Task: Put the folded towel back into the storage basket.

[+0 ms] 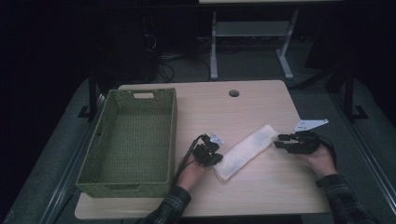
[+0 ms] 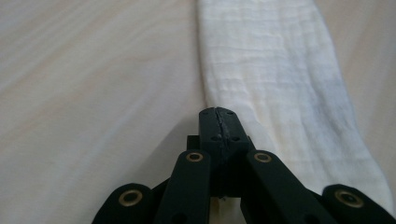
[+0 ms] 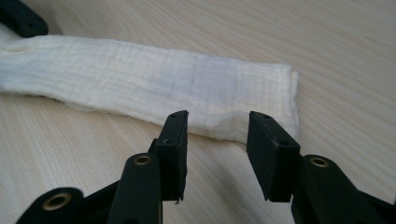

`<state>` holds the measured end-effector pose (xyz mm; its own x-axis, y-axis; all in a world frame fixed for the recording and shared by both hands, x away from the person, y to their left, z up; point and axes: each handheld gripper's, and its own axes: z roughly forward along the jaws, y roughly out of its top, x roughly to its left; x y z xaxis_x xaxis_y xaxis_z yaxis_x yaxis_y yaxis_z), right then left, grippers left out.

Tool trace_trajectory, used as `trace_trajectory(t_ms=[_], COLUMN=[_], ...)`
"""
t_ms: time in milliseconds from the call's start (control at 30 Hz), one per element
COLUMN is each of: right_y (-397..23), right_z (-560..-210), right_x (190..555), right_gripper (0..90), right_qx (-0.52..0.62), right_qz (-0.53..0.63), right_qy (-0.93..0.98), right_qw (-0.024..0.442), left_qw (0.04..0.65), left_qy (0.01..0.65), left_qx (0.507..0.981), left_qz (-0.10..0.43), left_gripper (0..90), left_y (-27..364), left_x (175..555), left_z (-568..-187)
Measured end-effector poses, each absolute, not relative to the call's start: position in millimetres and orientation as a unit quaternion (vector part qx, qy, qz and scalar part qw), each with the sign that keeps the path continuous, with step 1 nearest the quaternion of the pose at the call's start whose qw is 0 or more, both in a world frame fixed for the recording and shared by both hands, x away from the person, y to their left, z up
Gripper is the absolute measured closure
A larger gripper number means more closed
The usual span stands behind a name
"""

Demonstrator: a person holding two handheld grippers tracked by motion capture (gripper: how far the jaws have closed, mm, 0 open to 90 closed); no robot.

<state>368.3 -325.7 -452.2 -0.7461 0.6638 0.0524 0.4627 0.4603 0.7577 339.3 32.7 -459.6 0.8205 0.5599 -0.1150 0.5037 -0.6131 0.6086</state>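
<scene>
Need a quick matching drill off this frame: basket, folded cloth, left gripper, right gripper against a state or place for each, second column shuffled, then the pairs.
Column 1:
1. basket
2. folded cloth
3. left gripper
4. right gripper

Column 2:
A. jaws apart, at the cloth's far end
B. green, empty, on the table's left side
C. jaws closed, at the cloth's near end
D. white, lying flat between the two grippers

Pairs: 1-B, 2-D, 3-C, 4-A
</scene>
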Motion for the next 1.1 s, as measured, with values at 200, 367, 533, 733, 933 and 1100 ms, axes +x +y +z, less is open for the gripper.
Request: trace_trajectory(t_ms=[200, 367, 533, 733, 933, 1100], right_y=[-327, -322, -319, -318, -316, -317], right_z=[-451, -451, -452, -451, -452, -452], right_x=[369, 373, 377, 380, 380, 380], right_gripper=[57.0, 56.4, 56.4, 56.2, 55.9, 55.5], right_qx=[0.331, 0.330, 0.325, 0.325, 0.323, 0.324], right_qz=[0.403, 0.404, 0.405, 0.412, 0.415, 0.415], right_qy=[0.843, 0.845, 0.846, 0.843, 0.843, 0.843], right_qw=[0.127, 0.121, 0.122, 0.120, 0.114, 0.114], left_qw=[0.334, 0.340, 0.335, 0.341, 0.361, 0.381], left_qy=[0.275, 0.249, 0.216, 0.183, 0.160, 0.138], left_qx=[0.901, 0.907, 0.917, 0.921, 0.919, 0.914], left_qz=[0.014, -0.005, -0.014, -0.033, -0.018, -0.009], left_gripper=[89.7, 89.7, 89.7, 89.7, 84.8, 66.9], left_y=[31, 19, 7, -8, -13, -16], left_x=[319, 305, 295, 285, 286, 298], left_z=[-460, -461, -461, -461, -455, -447])
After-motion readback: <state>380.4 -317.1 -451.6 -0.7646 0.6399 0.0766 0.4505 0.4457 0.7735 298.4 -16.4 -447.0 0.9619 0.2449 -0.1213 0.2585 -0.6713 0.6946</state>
